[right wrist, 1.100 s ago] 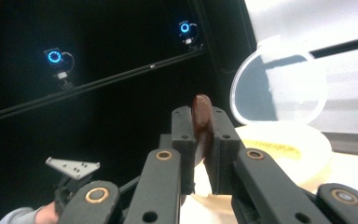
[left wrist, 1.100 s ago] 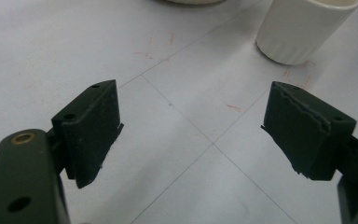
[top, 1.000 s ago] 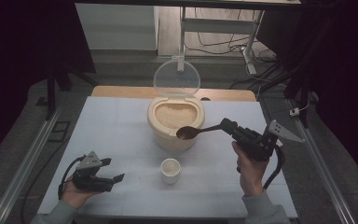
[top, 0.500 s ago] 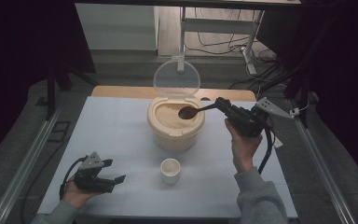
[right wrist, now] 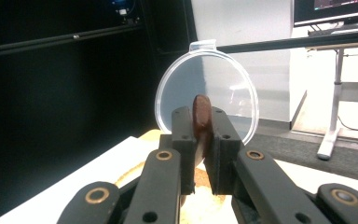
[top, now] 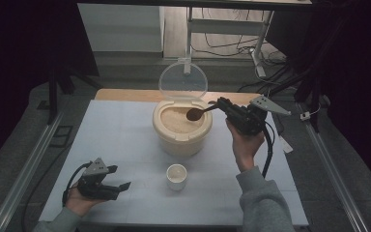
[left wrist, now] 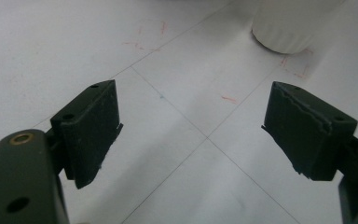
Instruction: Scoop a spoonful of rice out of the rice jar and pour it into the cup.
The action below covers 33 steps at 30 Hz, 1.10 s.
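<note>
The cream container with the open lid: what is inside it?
The cream container holds pale grain, probably rice, nearly to the rim. A brown spoon, clamped in the right hand-held gripper, hangs over it and hides part of the surface. Depth cannot be seen.

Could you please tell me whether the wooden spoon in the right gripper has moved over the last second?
Yes. The spoon moved from the front rim of the rice container up and back, over its rice, clamped in the right gripper.

From above the near edge we look forward and down over the whole desk [top: 125, 125]. The left tongs' camera skims close above the desk toward the white cup [left wrist: 291, 23]. The right tongs' camera faces level toward the clear lid [right wrist: 223, 84], also seen from above.
</note>
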Each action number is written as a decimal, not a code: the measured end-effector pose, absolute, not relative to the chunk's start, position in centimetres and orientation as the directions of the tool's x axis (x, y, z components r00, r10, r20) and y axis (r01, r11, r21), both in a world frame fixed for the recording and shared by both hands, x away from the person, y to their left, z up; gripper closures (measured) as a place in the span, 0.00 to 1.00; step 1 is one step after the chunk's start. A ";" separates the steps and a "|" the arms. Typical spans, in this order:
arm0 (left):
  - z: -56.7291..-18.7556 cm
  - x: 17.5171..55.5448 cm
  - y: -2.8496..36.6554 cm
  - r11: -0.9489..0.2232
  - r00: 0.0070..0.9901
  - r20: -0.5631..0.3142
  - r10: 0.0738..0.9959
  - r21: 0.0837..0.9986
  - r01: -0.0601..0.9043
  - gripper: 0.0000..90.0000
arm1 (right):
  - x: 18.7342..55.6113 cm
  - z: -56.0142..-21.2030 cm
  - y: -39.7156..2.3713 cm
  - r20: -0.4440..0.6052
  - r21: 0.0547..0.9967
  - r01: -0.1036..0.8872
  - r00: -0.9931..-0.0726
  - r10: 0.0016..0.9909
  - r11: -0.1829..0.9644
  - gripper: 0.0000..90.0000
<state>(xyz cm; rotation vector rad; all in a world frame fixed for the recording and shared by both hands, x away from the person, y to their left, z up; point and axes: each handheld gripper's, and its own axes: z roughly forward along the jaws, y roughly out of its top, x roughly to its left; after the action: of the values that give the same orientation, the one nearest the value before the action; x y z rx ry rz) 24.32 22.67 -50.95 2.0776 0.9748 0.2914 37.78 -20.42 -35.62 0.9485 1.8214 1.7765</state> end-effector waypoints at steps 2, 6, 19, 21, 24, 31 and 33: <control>-51.0 24.3 22.7 -0.379 0.676 -0.121 0.727 0.750 0.542 0.20 | 37.8 -35.6 -20.3 0.142 0.985 0.170 -0.670 0.728 -0.036 0.93; -51.0 24.4 22.6 -0.383 0.676 -0.121 0.727 0.746 0.545 0.19 | 37.8 -35.5 -20.1 0.117 0.987 0.158 -0.665 0.737 -0.014 0.93; -51.1 24.4 22.6 -0.390 0.679 -0.120 0.725 0.741 0.547 0.19 | 37.9 -36.1 -18.5 -0.012 0.983 0.133 -0.631 0.775 0.123 0.93; -51.1 24.4 22.6 -0.390 0.679 -0.120 0.724 0.741 0.547 0.19 | 38.1 -36.4 -18.4 0.002 0.981 0.151 -0.635 0.773 0.121 0.93; -51.2 24.4 22.6 -0.389 0.679 -0.122 0.724 0.740 0.548 0.19 | 38.5 -37.1 -18.3 0.060 0.976 0.200 -0.639 0.767 0.090 0.93; -51.2 24.4 22.5 -0.390 0.679 -0.123 0.723 0.739 0.549 0.19 | 39.9 -38.9 -19.1 0.274 0.939 0.338 -0.613 0.741 -0.067 0.93; -51.2 24.4 22.5 -0.391 0.680 -0.122 0.723 0.738 0.550 0.19 | 40.3 -39.3 -19.2 0.326 0.922 0.374 -0.601 0.729 -0.104 0.93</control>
<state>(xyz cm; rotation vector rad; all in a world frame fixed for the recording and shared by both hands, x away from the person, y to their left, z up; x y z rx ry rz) 24.42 22.49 -51.24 2.0964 0.9758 0.2787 40.27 -19.20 -39.30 1.2160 1.8816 1.7616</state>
